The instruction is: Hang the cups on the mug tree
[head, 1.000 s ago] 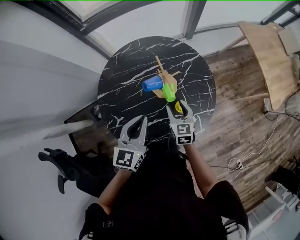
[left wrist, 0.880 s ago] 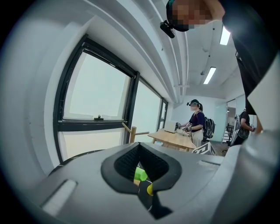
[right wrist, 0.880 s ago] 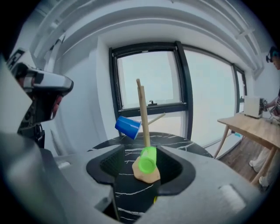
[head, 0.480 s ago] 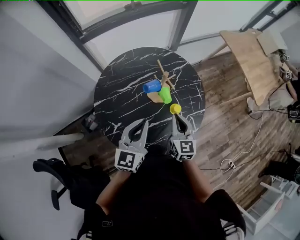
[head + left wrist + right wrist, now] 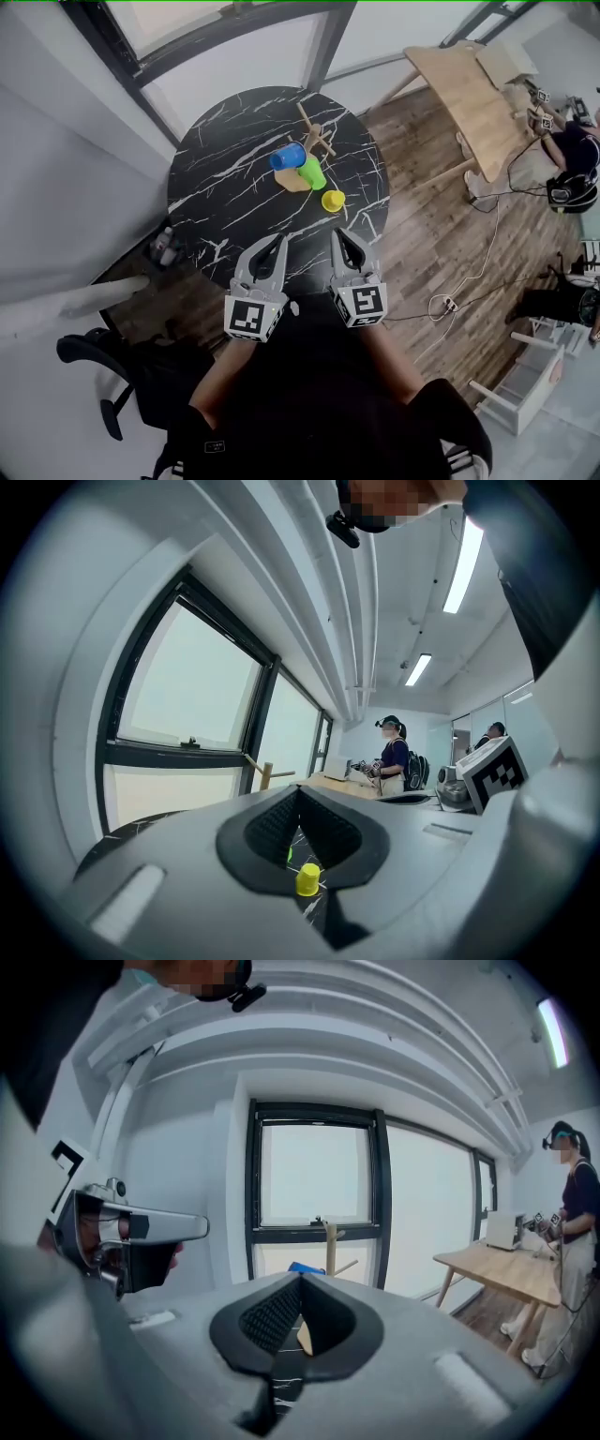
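The wooden mug tree (image 5: 315, 141) stands on the far part of the round black marble table (image 5: 225, 187). A blue cup (image 5: 288, 157) and a green cup (image 5: 312, 172) lie on their sides at its base. A yellow cup (image 5: 332, 201) stands mouth down nearer to me, apart from both grippers. My left gripper (image 5: 276, 242) and right gripper (image 5: 339, 234) hover over the table's near edge, both shut and empty. The left gripper view shows the yellow cup (image 5: 307, 880) beyond the shut jaws. Beyond the jaws in the right gripper view are the blue cup (image 5: 306, 1268) and the mug tree (image 5: 330, 1246).
A light wooden table (image 5: 464, 84) stands at the back right, with people beside it. Cables and a socket strip (image 5: 448, 302) lie on the wood floor. An office chair (image 5: 94, 356) sits at the lower left. A window wall runs behind the round table.
The right gripper, open around the yellow cup a second ago, has shut and drawn back towards me. The yellow cup stays on the table. Both grippers sit farther from the cups.
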A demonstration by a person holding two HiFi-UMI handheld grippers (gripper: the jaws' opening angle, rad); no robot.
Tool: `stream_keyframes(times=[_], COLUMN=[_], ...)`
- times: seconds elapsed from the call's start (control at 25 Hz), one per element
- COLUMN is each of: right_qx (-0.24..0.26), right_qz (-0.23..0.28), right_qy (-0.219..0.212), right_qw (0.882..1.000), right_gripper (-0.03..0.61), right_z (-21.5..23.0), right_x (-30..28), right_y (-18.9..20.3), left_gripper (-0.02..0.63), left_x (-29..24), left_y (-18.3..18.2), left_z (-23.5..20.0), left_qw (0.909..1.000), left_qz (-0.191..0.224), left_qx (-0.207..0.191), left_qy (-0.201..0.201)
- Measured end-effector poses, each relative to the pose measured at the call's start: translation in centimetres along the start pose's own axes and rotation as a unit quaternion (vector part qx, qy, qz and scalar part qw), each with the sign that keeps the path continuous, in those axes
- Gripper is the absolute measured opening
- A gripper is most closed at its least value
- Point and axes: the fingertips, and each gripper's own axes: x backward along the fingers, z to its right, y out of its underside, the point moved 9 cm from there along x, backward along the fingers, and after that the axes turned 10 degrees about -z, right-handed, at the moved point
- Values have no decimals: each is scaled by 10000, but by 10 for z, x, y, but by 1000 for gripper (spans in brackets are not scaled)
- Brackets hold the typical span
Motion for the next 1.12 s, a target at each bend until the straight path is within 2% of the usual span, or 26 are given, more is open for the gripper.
stream_keyframes(times=[0.28, 0.56, 0.72, 0.92, 1.12], right_qx=[-290, -214, -129, -113, -4], right_qz=[-55, -164, -459, -899, -1202], right_qy=[-30, -288, -414, -684, -815], right_qw=[9996, 9992, 9980, 9935, 9894], right_gripper=[-2, -2, -2, -2, -2], right_z=[6, 47, 78, 106, 124], right_x=[3, -10, -23, -38, -56], right_y=[10, 12, 22, 41, 56], left_gripper=[-6, -6, -6, -6, -6], left_x=[5, -13, -37, -67, -84], left_y=[4, 6, 5, 2, 7], left_z=[13, 24, 43, 70, 79], left_qw=[9999, 9986, 9973, 9965, 9948], left_qz=[92, 95, 169, 52, -126], left_qx=[51, 176, 232, 284, 333], left_qy=[-36, -486, -672, -784, -952])
